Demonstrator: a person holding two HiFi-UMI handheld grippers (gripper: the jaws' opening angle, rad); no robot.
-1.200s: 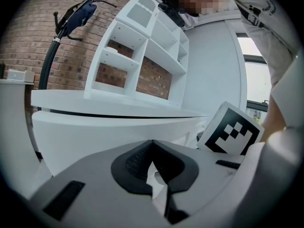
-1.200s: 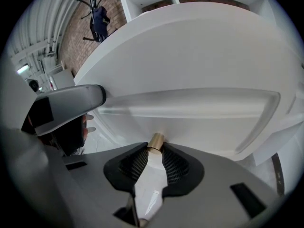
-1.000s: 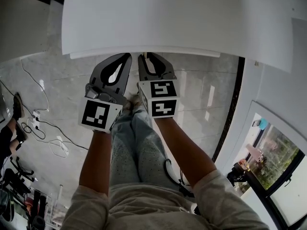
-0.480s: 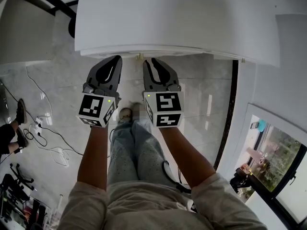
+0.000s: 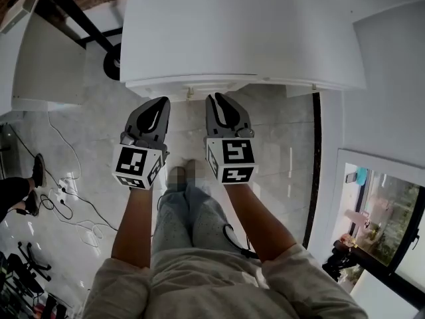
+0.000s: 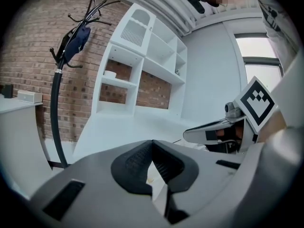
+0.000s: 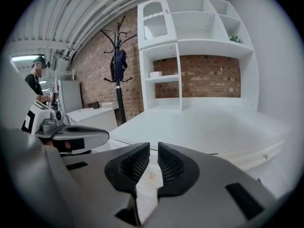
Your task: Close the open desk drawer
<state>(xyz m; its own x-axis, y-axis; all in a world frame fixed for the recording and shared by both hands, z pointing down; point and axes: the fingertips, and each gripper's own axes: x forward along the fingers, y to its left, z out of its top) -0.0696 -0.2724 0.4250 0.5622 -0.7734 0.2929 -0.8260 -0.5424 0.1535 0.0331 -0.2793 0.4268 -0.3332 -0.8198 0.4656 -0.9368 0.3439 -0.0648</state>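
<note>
Closest to you, your forearms run forward above your legs and the grey floor (image 5: 279,131). Just beyond them, the left gripper (image 5: 159,102) has its jaws pressed together at the tips with nothing in them. The right gripper (image 5: 218,100) has its jaws a narrow slit apart, having just been closing, and nothing sits between the pads. Directly ahead of both lies the drawer (image 5: 212,89). Its pale front runs crosswise to your jaws, long axis side to side, under the near edge of the white table (image 5: 239,38). It seems to stand a little proud of that edge, so I judge it not yet shut. Its small knob (image 5: 189,93) sits between your two grippers, one just to either side of it, and neither is clearly nearer. Both gripper views look out over the table top, so the drawer front lies ahead of the tips and somewhat below them. The push would go straight away from you, square to the front, once the tips drop to its level. Far behind the drawer, at the table's back, a white shelf unit (image 7: 190,46) stands against brick, with a black coat stand (image 7: 118,65) beside it.
</note>
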